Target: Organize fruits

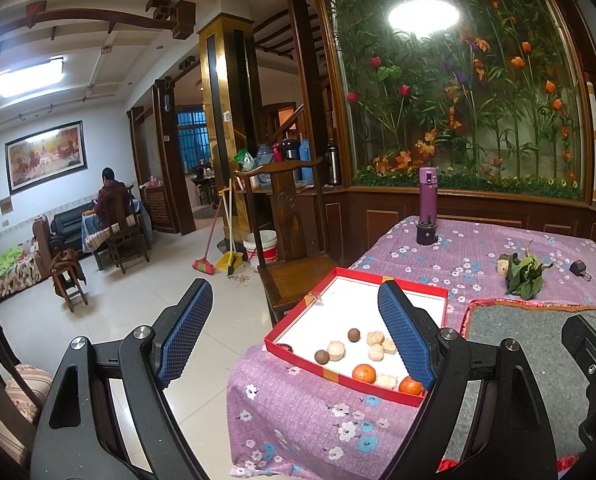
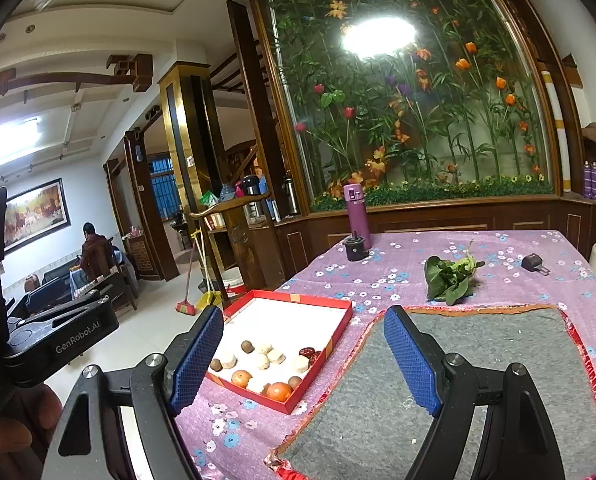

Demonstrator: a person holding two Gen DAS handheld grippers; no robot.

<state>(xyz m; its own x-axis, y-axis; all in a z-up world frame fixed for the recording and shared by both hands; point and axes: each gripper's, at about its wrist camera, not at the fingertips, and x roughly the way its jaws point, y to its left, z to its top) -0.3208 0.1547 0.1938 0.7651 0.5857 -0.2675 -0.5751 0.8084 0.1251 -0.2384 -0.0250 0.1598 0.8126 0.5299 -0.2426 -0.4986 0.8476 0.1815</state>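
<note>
Your left gripper [image 1: 294, 330] hangs with its jaws spread wide and nothing between them, just off the table's near corner; its left finger [image 1: 186, 332] is over the floor, its right finger [image 1: 406, 336] in front of the box [image 1: 414, 288]. Your right gripper [image 2: 304, 358] is equally wide and empty, its left finger over the box's near edge, its right finger [image 2: 412, 360] over the grey mat [image 2: 478, 360].

The fruit sits in the red box, a shallow tray with a white floor, near the table's left edge, just left of the mat. Everything is bunched at the near end: two oranges [image 2: 279, 391] at the near wall, a few brown round fruits [image 2: 247, 346], several pale peeled pieces [image 2: 276, 356], and a dark red fruit [image 2: 307, 352] against the right wall. The far half of the box floor is bare.

The purple floral cloth [image 2: 398, 276] covers the table. Beyond the mat lies a bunch of greens [image 2: 450, 276], and well behind, at the far edge, stands a purple flask [image 2: 356, 210] with a small black cup [image 2: 355, 246] just in front of it. A small black object [image 2: 534, 263] lies to the right of the greens; you can't tell what it is
</note>
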